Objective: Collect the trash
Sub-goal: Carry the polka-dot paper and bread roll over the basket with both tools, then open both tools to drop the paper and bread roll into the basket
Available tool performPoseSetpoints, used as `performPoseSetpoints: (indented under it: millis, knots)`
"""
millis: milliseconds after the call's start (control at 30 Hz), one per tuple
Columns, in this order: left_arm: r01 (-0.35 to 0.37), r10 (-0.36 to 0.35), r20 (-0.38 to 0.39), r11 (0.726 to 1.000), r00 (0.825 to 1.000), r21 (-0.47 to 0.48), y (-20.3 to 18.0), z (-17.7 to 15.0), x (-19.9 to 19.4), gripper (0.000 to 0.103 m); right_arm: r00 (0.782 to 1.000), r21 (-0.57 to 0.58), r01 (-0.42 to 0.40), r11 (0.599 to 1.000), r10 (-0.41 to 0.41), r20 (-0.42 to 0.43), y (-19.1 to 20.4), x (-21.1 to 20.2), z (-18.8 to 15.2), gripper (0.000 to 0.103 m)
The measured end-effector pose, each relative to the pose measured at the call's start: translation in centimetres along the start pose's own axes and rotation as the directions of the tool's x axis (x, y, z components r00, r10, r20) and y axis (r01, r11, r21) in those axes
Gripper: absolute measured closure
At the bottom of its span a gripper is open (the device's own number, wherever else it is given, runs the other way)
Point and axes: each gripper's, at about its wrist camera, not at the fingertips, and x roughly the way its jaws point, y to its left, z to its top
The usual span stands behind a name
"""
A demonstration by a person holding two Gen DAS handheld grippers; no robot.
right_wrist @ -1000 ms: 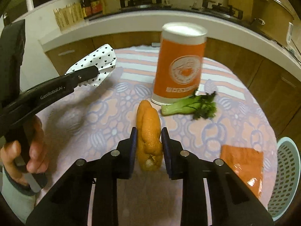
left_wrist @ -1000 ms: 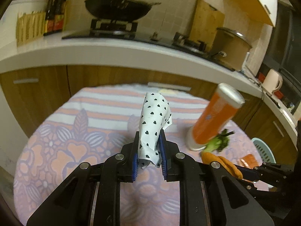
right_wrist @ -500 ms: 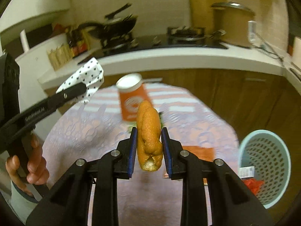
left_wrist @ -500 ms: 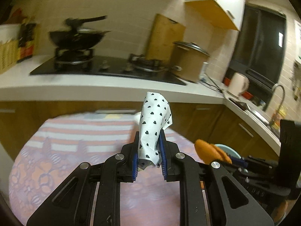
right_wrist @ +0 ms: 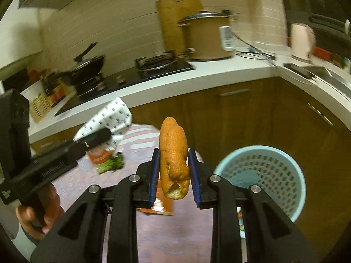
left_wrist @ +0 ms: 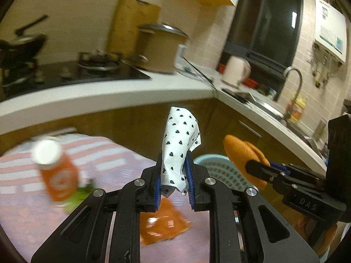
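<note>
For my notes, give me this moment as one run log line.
left gripper: shut on paper | right gripper: shut on bread | bin: beside table, below

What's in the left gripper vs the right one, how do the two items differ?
Left gripper holds crumpled paper; right gripper holds a bread piece.
The paper is white with black hearts; the bread is plain orange-brown.
The paper is thin and creased; the bread is thick and rounded, with a torn lower end.
Shared: both are clamped between blue pads, stick up past the fingertips, and are off the table near the bin.
</note>
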Motion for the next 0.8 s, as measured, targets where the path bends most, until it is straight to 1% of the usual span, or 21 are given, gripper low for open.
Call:
performPoseSetpoints:
  millis: [100,167,300,433,567,700,800]
  knots:
    - [0.039,-0.038,-0.045,0.999,0.998,0.01,-1.7,0.0,3.0,0.086,0.999,0.036,0.043,0.998,-0.043,-0.005,-2.5,0.2,-0.2,0.08]
    - [0.064,-0.062,-0.071,0.998,0.996,0.019,-3.0,-0.1,4.8,0.086,0.996,0.059,0.091,0.994,-0.09,-0.017,-4.3,0.4,-0.5,0.08]
    - [0.102,-0.095,-0.132,0.994,0.987,0.05,-5.7,-0.6,8.5,0.085,0.988,0.114,0.154,0.981,-0.149,-0.049,-7.9,1.3,-1.5,0.08]
    - [0.132,-0.116,-0.2,0.989,0.973,0.067,-7.9,-1.4,12.2,0.085,0.973,0.171,0.223,0.96,-0.207,-0.107,-11.8,2.9,-2.7,0.08]
    - [0.149,-0.123,-0.28,0.986,0.952,0.075,-9.5,-2.7,16.1,0.084,0.96,0.227,0.261,0.938,-0.227,-0.165,-14.8,4.4,-4.0,0.08]
    - [0.155,-0.12,-0.331,0.985,0.936,0.08,-10.2,-3.8,18.6,0.083,0.947,0.273,0.291,0.917,-0.235,-0.218,-17.3,5.9,-5.1,0.08]
    - [0.152,-0.116,-0.351,0.985,0.929,0.077,-10.2,-4.3,19.7,0.076,0.943,0.286,0.3,0.91,-0.236,-0.236,-18.0,6.5,-5.4,0.08]
